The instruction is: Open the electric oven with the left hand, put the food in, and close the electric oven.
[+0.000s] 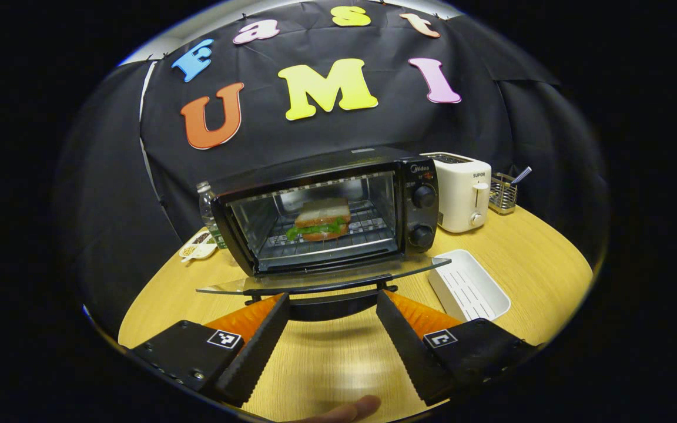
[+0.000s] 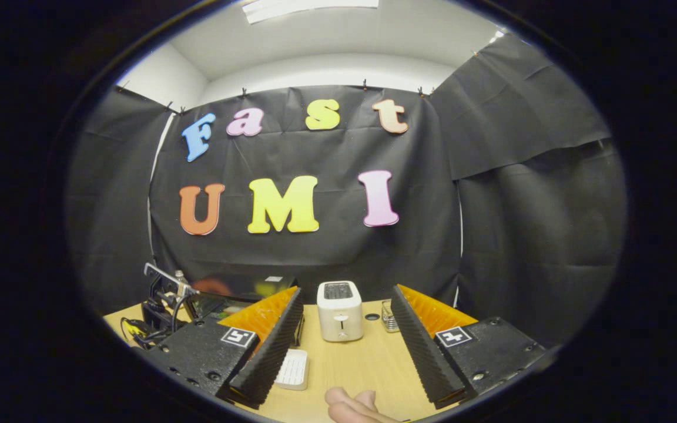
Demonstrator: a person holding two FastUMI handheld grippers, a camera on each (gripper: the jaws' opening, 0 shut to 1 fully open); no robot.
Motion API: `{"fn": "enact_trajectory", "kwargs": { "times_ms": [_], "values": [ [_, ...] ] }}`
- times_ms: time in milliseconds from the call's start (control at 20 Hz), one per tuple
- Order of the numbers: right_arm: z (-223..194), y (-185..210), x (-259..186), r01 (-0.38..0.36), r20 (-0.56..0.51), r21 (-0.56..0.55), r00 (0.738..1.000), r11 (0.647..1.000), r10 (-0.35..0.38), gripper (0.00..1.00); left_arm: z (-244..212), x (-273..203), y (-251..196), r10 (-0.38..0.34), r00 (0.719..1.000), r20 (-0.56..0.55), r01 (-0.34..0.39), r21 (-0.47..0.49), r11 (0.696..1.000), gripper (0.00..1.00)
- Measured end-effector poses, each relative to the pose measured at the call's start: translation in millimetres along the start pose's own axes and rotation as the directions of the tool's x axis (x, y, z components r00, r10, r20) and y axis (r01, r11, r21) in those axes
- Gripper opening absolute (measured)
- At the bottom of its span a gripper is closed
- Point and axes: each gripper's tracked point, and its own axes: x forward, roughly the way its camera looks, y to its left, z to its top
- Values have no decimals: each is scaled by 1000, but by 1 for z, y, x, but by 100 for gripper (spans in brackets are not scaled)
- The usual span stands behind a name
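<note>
The black electric oven (image 1: 415, 194) stands mid-table with its glass door (image 1: 321, 281) dropped flat. A sandwich (image 1: 322, 220) with green lettuce lies on the rack inside. My left gripper (image 1: 332, 301) is open, and its fingertips flank the door's dark handle (image 1: 329, 306) without pressing on it. In the right gripper view, my right gripper (image 2: 346, 291) is open and holds nothing, raised above the table and facing the white toaster (image 2: 339, 311). The oven's top (image 2: 238, 289) shows behind its left finger, and the other gripper (image 2: 165, 299) with its cables shows at the far left.
A white slotted tray (image 1: 471, 285) lies right of the oven door, also the tray (image 2: 293, 369). The toaster (image 1: 462, 191) and a wire basket (image 1: 503, 194) stand behind it. A bottle (image 1: 206, 208) and a small dish (image 1: 197, 244) sit left of the oven. A fingertip (image 1: 350, 408) shows at the bottom.
</note>
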Motion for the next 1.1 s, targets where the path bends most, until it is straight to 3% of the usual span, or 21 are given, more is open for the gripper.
{"fn": "enact_trajectory", "kwargs": {
  "times_ms": [550,900,1100],
  "values": [
    [11,-16,-18,28,20,14,999,1000,-28,96,46,11,8,20,992,125,-15,-42,999,97],
    [16,-19,-46,45,15,19,999,999,-45,96,90,35,20,0,972,235,20,-83,996,95],
    [23,-17,-68,54,32,0,998,999,-54,96,99,23,24,-8,964,265,34,-94,995,96]
  ]
}}
